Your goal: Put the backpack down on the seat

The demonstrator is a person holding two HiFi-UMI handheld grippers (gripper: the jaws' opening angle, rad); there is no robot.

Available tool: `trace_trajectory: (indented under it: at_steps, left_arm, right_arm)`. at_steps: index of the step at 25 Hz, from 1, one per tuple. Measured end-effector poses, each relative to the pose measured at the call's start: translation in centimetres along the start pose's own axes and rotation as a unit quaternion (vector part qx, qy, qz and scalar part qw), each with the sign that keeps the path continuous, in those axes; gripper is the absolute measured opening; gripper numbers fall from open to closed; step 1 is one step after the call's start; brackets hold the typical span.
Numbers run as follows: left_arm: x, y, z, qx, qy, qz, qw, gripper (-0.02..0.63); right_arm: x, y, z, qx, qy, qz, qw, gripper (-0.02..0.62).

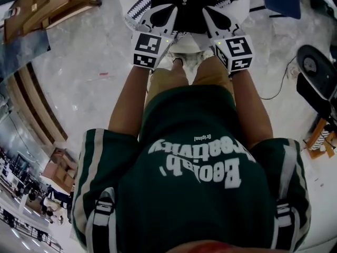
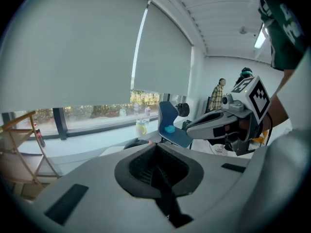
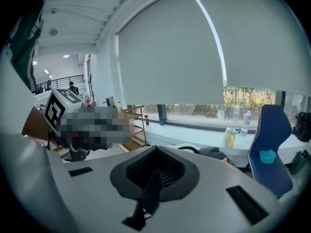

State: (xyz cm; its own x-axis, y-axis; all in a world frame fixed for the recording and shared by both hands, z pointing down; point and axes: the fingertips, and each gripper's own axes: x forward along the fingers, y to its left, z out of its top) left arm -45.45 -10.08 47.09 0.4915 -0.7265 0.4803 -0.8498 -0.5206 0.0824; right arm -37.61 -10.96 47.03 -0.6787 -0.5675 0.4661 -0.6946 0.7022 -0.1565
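Head view — L gripper [image 1: 172, 9], R gripper [image 1: 207, 11] each clamped on a strap [image 2: 163, 188]; I see backpack [image 1: 185, 4] btwn them, over seat [image 1: 239, 8].

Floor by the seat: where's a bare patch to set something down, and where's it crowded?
Bare: floor left of the seat, up to the wooden frame. Crowded: right side, with black equipment; the backpack hangs over the seat.

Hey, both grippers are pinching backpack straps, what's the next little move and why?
Probably lower both together, fingers kept shut: the left gripper and right gripper each pinch a strap, and the backpack is over the white seat.
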Motion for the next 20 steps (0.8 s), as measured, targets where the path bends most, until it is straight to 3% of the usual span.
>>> trace_trajectory:
  at_steps: [3, 7, 14, 17, 20]
  left_arm:
    - [-2.6, -2.1, 2.5, 0.014, -0.028, 0.010, 0.9995, 0.017]
    - [-6.4, -5.9, 5.0, 0.019, -0.058, -0.008, 0.9981, 0.017]
    - [-11.8, -13.5, 7.9, 0.070, -0.100, 0.031, 0.9920, 0.017]
    - [-13.1, -16.6, 8.8, 0.076, -0.104, 0.049, 0.9905, 0.017]
    - [-15.0, -19.6, 9.4, 0.082, -0.111, 0.069, 0.9881, 0.017]
  right_arm:
    - [-3.4, 1.4, 1.6, -0.025, -0.006, 0.003, 1.000, 0.034]
    - [-7.5, 4.0, 3.9, -0.062, -0.039, 0.013, 0.997, 0.034]
    - [-17.1, 6.3, 4.3, -0.087, -0.093, 0.023, 0.992, 0.034]
    - [-21.4, 6.4, 4.4, -0.092, -0.114, 0.020, 0.989, 0.034]
    - [-25.7, 7.6, 5.4, -0.085, -0.163, 0.044, 0.982, 0.034]
